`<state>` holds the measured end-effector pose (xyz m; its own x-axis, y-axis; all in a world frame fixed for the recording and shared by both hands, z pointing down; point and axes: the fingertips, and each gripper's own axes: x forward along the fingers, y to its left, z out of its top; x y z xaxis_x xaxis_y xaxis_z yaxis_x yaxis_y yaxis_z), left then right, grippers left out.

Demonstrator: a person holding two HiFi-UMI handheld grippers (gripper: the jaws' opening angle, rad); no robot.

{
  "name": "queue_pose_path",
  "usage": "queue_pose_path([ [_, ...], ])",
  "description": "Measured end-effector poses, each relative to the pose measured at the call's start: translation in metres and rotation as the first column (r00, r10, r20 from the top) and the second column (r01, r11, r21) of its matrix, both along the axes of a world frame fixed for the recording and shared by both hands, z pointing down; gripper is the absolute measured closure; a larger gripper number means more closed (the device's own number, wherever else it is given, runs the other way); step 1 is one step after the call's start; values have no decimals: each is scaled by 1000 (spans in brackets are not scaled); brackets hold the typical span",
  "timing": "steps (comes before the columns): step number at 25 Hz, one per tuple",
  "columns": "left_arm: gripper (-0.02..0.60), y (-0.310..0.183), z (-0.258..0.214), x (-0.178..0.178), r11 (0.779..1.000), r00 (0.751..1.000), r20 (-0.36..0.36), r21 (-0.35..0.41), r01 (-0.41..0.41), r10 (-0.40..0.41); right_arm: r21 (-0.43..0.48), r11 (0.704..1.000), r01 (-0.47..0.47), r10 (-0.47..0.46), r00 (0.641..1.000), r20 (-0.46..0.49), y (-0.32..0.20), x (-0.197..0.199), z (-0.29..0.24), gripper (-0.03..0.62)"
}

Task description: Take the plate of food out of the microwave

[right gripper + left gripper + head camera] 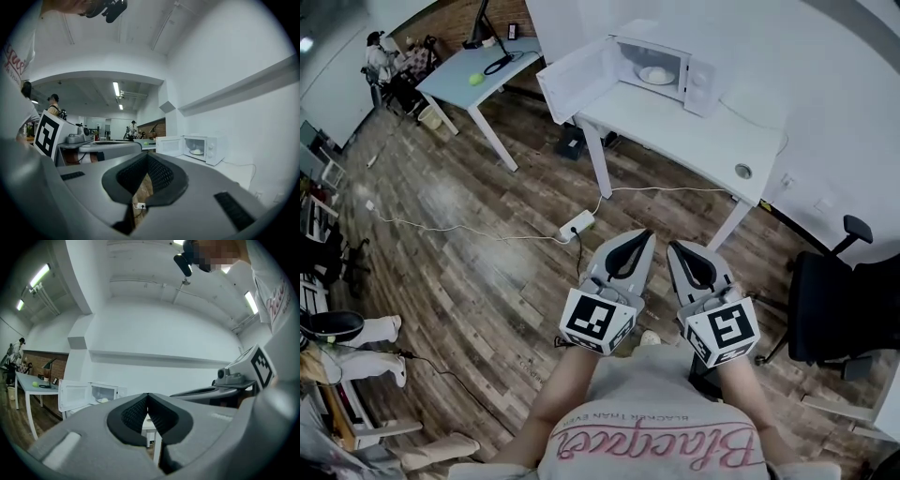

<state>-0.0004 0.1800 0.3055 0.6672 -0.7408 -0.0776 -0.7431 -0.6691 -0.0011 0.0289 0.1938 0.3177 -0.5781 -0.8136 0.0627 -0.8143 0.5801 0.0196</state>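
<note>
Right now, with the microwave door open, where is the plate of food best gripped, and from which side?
Grip the plate of food by its near rim, coming straight in through the open front of the microwave. It lies flat inside, walls close off the other sides, the door is swung clear, and its middle is heaped.

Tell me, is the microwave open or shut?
Open. The door is swung out sideways, and the plate of food shows inside the microwave.
</note>
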Motion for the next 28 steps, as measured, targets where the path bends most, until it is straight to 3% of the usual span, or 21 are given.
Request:
queue_pose_path([
  [19,575,-51,7,21,999,999,22,13,49,-50,33,997,67,-66,998,-16,-53,15,2,583],
  [28,575,-96,8,30,1000,999,37,16,24,-25,35,999,26,-27,1000,4,-101,27,1,583],
])
